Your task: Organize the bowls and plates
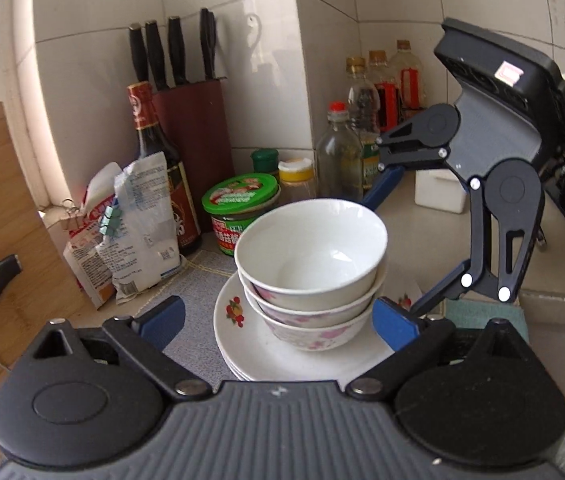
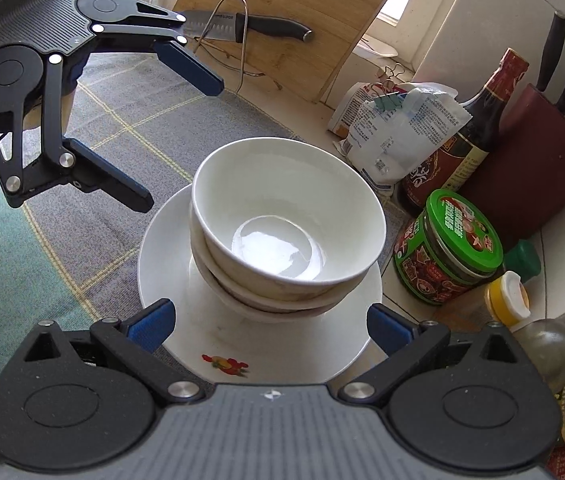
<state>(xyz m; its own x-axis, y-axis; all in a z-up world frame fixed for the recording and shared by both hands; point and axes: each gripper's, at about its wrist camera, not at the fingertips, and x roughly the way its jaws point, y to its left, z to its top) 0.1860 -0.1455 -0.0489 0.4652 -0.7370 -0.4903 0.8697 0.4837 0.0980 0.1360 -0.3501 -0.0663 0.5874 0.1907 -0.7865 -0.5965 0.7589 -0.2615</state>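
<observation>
Three bowls [image 2: 288,224] nested on the stacked plates [image 2: 266,344] — both claws spread wide.

The stack sits on the checked cloth [image 2: 122,120] beside a green-lidded jar [image 2: 448,248]; the left gripper [image 1: 278,320] and right gripper [image 2: 268,324] flank it, pads off the crockery, holding nothing.

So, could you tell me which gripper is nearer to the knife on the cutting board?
Left. The left gripper hangs open just in front of the knife; the right gripper, also open, is across the stacked bowls from it.
</observation>
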